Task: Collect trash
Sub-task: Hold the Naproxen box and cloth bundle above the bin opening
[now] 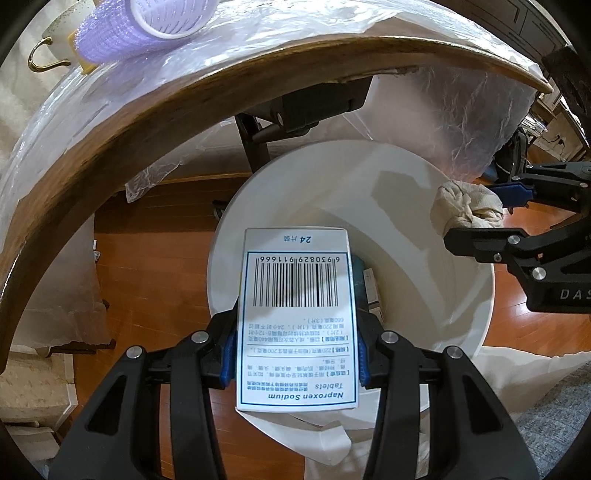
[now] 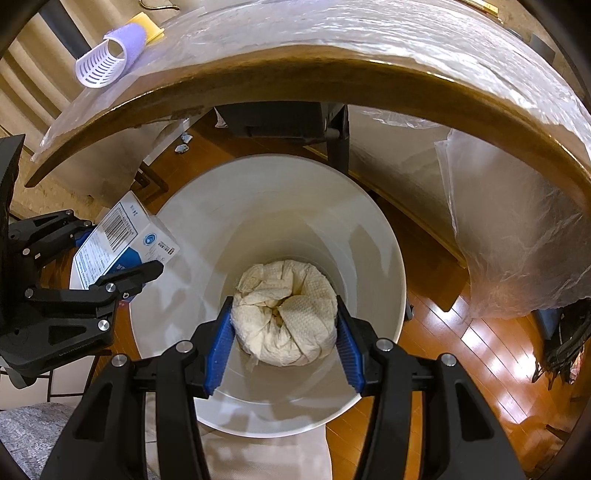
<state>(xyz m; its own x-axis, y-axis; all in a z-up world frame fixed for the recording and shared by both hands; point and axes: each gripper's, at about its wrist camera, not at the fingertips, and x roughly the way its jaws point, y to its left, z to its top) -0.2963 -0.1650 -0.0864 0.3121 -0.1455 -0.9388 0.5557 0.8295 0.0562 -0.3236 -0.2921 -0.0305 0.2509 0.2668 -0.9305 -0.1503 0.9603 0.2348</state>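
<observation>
My left gripper (image 1: 296, 354) is shut on a white medicine box (image 1: 297, 317) with a barcode, held over the left rim of the white trash bin (image 1: 461, 325). My right gripper (image 2: 283, 339) is shut on a crumpled paper towel wad (image 2: 284, 317), held above the open bin (image 2: 369, 236). In the left wrist view the right gripper (image 1: 491, 218) and its wad (image 1: 465, 206) show at the bin's far right rim. In the right wrist view the left gripper (image 2: 110, 254) and the box (image 2: 122, 240) show at the bin's left rim.
A wooden table edge (image 1: 110, 136) covered in clear plastic sheet arcs above the bin. A purple hair roller (image 1: 133, 33) lies on the table, also seen in the right wrist view (image 2: 110, 59). The bin stands on a wooden floor (image 2: 461, 354); table legs (image 1: 255, 144) stand behind it.
</observation>
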